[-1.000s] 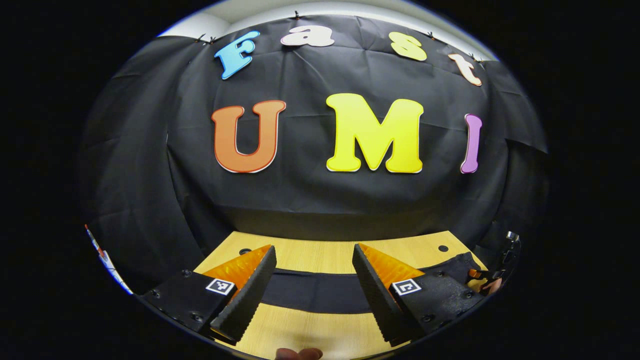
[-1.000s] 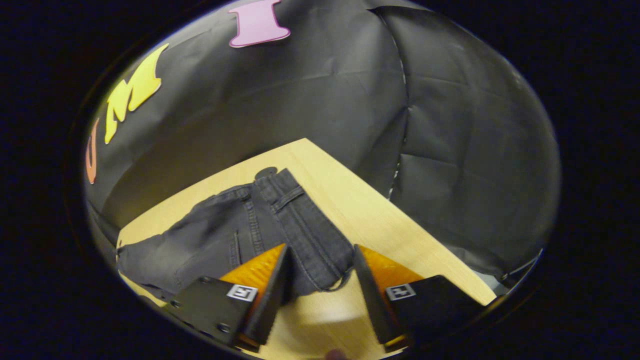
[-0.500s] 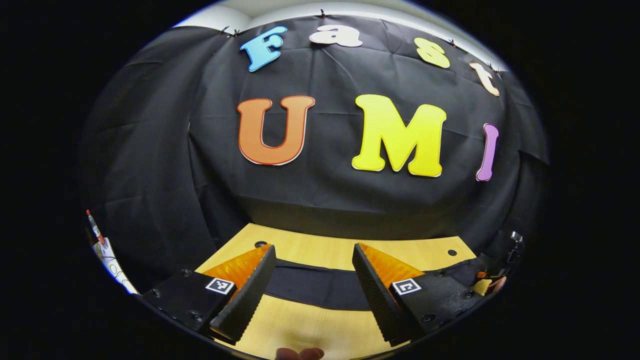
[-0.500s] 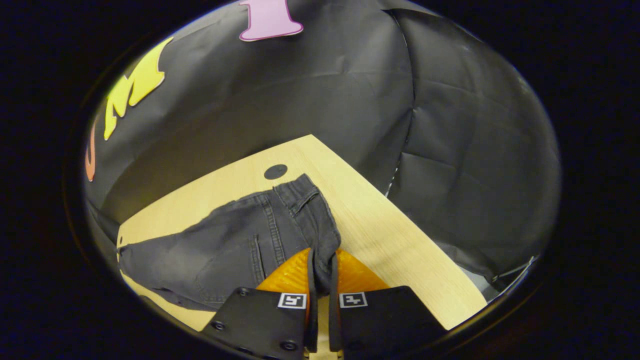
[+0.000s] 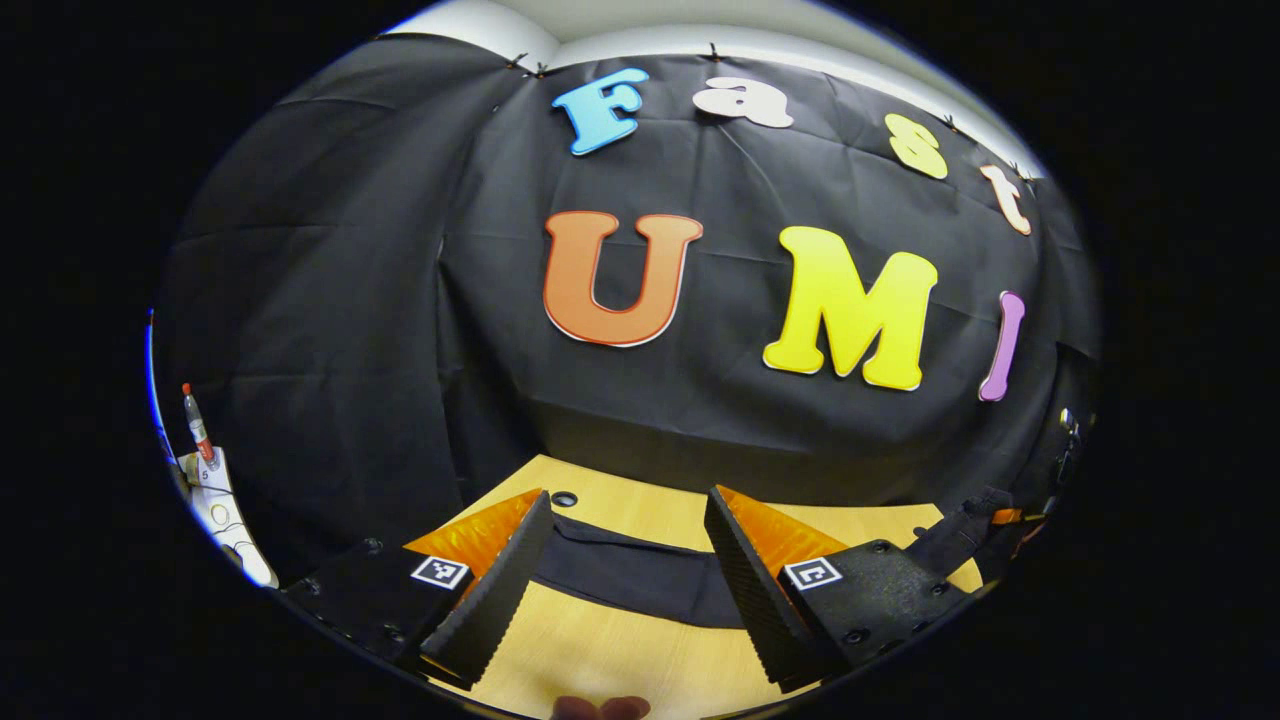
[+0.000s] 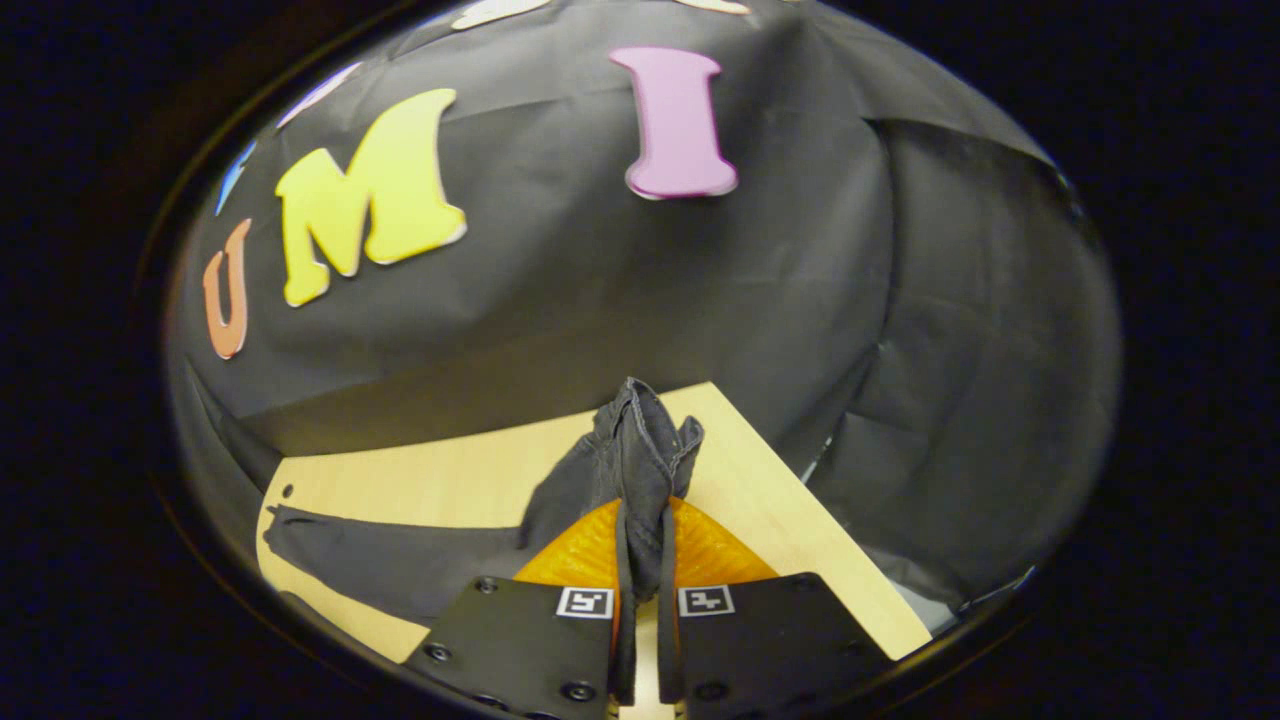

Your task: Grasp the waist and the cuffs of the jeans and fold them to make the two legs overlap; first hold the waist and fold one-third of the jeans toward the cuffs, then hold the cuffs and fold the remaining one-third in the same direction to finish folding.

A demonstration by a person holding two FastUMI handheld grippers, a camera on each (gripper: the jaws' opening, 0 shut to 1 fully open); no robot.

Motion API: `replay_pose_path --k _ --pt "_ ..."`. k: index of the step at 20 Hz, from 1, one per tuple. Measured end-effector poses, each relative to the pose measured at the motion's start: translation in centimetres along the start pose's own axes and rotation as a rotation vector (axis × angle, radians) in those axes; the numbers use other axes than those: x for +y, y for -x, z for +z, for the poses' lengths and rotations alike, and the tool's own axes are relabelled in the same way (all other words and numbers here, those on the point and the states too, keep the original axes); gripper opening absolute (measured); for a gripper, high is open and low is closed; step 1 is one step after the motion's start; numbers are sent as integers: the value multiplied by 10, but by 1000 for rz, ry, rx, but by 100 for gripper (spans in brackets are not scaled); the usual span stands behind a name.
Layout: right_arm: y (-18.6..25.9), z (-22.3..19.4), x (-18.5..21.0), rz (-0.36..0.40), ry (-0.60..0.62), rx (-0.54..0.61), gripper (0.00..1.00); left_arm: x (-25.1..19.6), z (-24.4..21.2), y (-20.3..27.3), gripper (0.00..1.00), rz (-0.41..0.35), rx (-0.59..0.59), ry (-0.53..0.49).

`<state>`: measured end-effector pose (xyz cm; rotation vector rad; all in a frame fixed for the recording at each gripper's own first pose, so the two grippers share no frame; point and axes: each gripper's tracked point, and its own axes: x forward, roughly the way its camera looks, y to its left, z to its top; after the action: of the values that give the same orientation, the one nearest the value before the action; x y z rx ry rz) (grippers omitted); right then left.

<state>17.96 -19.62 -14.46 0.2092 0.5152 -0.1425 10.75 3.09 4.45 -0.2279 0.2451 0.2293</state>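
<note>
Dark grey jeans (image 6: 400, 560) lie stretched across the wooden table (image 6: 780, 530). My right gripper (image 6: 640, 505) is shut on the waist end, which is lifted off the table and stands bunched above the fingers (image 6: 640, 440). In the left gripper view a jeans leg (image 5: 630, 575) lies flat across the table (image 5: 620, 650), just beyond my left gripper (image 5: 628, 497). That gripper is open, hovering with nothing between its fingers. The right gripper (image 5: 1000, 520) holding the cloth also appears far off at the right edge of this view.
Black cloth walls close off the table's back and sides. A round hole (image 5: 564, 498) sits near the table's far left corner. A marker (image 5: 195, 425) and a white sheet (image 5: 215, 500) stand off the table at far left. A person's fingertip (image 5: 600, 708) shows at the bottom.
The right gripper went from open to shut on the waist, then raised it so the cloth bunched up. The left gripper shifted left along the leg and stayed open.
</note>
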Motion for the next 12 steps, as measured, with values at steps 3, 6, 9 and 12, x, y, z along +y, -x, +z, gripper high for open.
replay_pose_path --k 3,6,9,12 --pt "32 16 87 67 79 -63 9 25 1 2 99 30 -16 23" --pt "37 11 189 162 105 -76 5 55 2 10 99 67 -25 11" --pt "29 -26 269 240 151 -44 9 88 0 22 99 100 -13 -1" --pt "19 -80 340 315 221 1 8 120 -2 33 98 151 3 -6"
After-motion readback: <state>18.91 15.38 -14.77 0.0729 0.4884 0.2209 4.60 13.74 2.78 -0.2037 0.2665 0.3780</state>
